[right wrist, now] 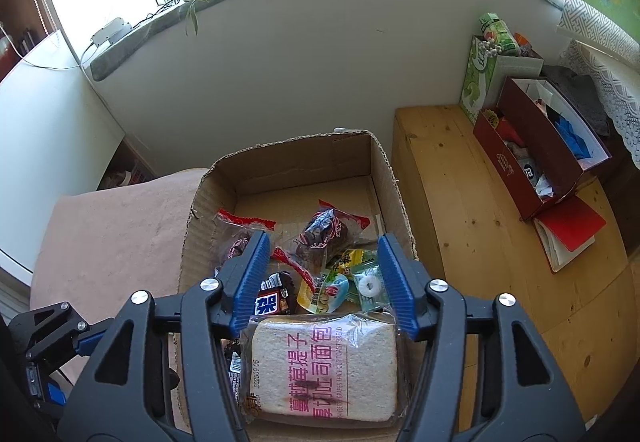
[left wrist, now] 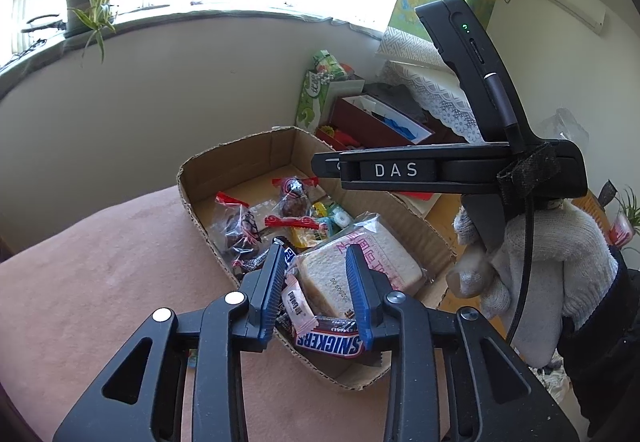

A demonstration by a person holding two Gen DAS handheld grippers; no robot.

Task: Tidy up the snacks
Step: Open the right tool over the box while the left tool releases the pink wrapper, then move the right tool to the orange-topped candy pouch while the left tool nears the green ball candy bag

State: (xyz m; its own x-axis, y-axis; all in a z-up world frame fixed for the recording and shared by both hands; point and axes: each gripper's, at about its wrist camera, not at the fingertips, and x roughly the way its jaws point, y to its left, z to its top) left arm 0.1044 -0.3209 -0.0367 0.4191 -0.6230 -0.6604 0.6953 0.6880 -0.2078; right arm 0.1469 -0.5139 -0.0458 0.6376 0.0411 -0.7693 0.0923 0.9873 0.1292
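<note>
Landmark: the cardboard box [right wrist: 304, 162], open-topped, sitting on a pink cloth [left wrist: 100, 262] with a wooden bench [right wrist: 480, 222] along its right side.

Left gripper [left wrist: 316, 262]: jaws parted, nothing pressed between the blue pads. It hangs over the box's near corner. Seen between the fingers, lying inside the box: a Snickers bar [left wrist: 330, 344], a small white sachet [left wrist: 296, 304] and the edge of the bread pack [left wrist: 360, 262]. Not clear whether the right-hand pad brushes the bread wrapper.

Right gripper [right wrist: 322, 262]: jaws apart, wider than the left. The bread pack [right wrist: 324, 366], a clear wrapper with pink print, lies flat in the near end of the box, below and between the fingers; both pads stand close to its upper corners, but contact cannot be settled from this view. The right hand [left wrist: 532, 274], in a white knit glove, holds this gripper's handle to the right of the box.

Other box contents, beyond the bread: two red-trimmed clear packs with dark contents [right wrist: 324, 230], a dark bar with white print [right wrist: 276, 300], a yellow-green sachet [right wrist: 324, 294] and a green sachet with a white ring [right wrist: 368, 286]. Far end of the box floor is bare cardboard.

On the bench, right of the box: a dark red carton [right wrist: 540, 146] full of odds and ends, and a green tissue box [right wrist: 476, 82] behind it.
</note>
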